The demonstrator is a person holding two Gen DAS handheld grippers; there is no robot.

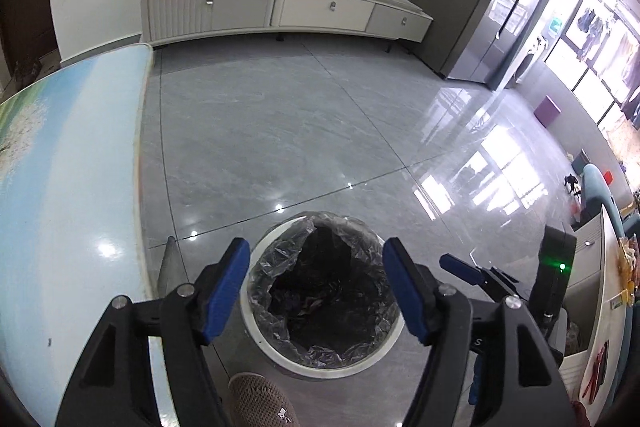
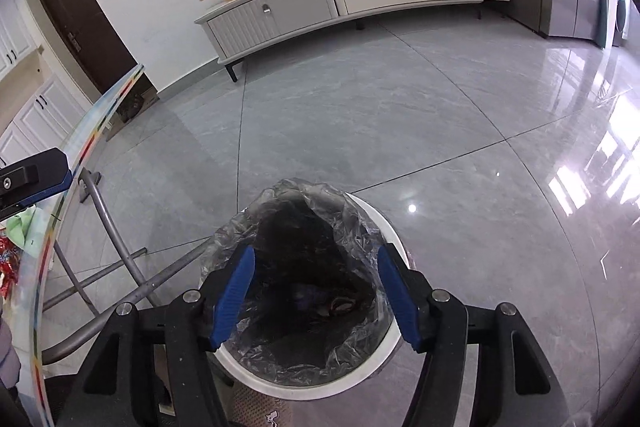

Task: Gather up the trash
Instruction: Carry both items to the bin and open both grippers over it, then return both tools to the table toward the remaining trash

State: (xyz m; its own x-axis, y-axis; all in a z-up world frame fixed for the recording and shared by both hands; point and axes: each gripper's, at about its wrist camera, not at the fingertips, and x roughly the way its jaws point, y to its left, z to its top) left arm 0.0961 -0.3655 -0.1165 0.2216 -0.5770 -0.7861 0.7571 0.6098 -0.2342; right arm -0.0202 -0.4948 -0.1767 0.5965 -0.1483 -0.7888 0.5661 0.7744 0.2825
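Observation:
A round white trash bin (image 1: 260, 331) with a clear plastic liner stands on the grey tiled floor; it also shows in the right wrist view (image 2: 394, 243). Dark crumpled trash (image 2: 336, 303) lies at its bottom. My left gripper (image 1: 316, 291) hangs open and empty above the bin's mouth. My right gripper (image 2: 316, 299) is open and empty above the same bin. The right gripper's blue finger (image 1: 460, 267) shows at the right in the left wrist view. The left gripper's finger (image 2: 40, 179) shows at the left edge of the right wrist view.
A table with a blue printed top (image 1: 68, 187) stands left of the bin, its metal legs (image 2: 104, 219) beside it. A white TV cabinet (image 1: 280, 7) lines the far wall. A fridge (image 1: 500, 7) stands at the right. A slippered foot (image 1: 260, 403) is below the bin.

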